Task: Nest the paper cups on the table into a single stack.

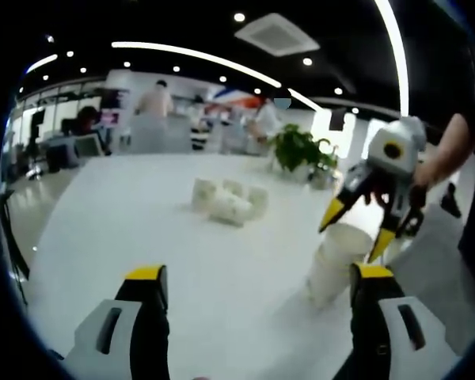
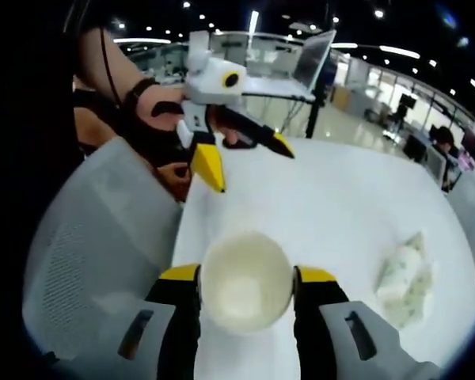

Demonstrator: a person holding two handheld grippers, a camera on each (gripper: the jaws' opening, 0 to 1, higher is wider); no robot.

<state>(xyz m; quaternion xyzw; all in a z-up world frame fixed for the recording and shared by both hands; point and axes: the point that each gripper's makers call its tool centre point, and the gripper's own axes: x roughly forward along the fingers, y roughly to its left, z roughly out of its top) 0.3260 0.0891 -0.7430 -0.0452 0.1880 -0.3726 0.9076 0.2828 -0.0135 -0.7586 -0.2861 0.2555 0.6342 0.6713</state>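
My right hand-held gripper (image 2: pixel 245 294) has its jaws closed against the sides of a paper cup (image 2: pixel 246 291), mouth toward the camera, above the white bench (image 2: pixel 340 198). My left hand-held gripper (image 1: pixel 257 297) is wide open and holds nothing. Just past its right jaw stands a cup stack (image 1: pixel 336 261). Far off lie loose cups (image 1: pixel 229 202), before a plant (image 1: pixel 301 150).

Left gripper (image 1: pixel 257 289) fingers spread wide, right gripper (image 2: pixel 245 277) fingers pinching inward
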